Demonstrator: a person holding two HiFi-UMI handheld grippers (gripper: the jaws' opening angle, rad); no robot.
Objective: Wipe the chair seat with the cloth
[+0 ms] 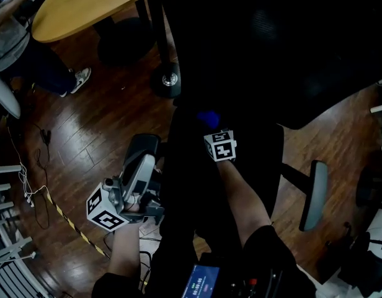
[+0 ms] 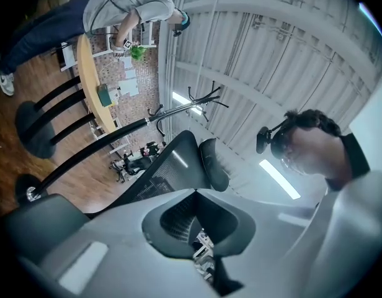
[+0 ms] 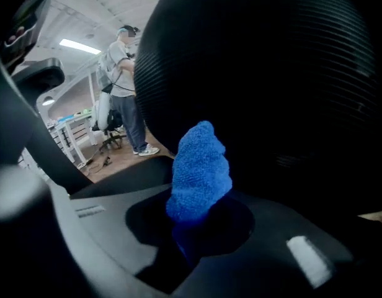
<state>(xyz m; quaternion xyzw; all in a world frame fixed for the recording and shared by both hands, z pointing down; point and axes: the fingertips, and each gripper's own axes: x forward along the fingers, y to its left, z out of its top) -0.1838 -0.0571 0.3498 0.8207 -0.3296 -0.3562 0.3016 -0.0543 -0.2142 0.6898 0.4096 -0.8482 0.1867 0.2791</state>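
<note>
A blue cloth (image 1: 208, 118) (image 3: 199, 172) is bunched in my right gripper (image 1: 209, 124) (image 3: 192, 227), whose jaws are shut on it. The cloth sits right against the black ribbed surface of the office chair (image 1: 271, 54) (image 3: 271, 73), which fills the upper right of the head view; contact is hard to judge in the dark. My left gripper (image 1: 146, 143) (image 2: 200, 231) hangs low at the left over the wooden floor, jaws together with nothing in them, pointing up toward a mesh chair back (image 2: 160, 176) and the ceiling.
A grey armrest (image 1: 314, 194) juts out at the right. The chair's base post (image 1: 169, 79) stands on the wood floor. A round wooden table (image 1: 85, 5) and a seated person (image 1: 17, 48) are at upper left. Cables (image 1: 36, 191) and striped tape (image 1: 73, 228) lie at the left.
</note>
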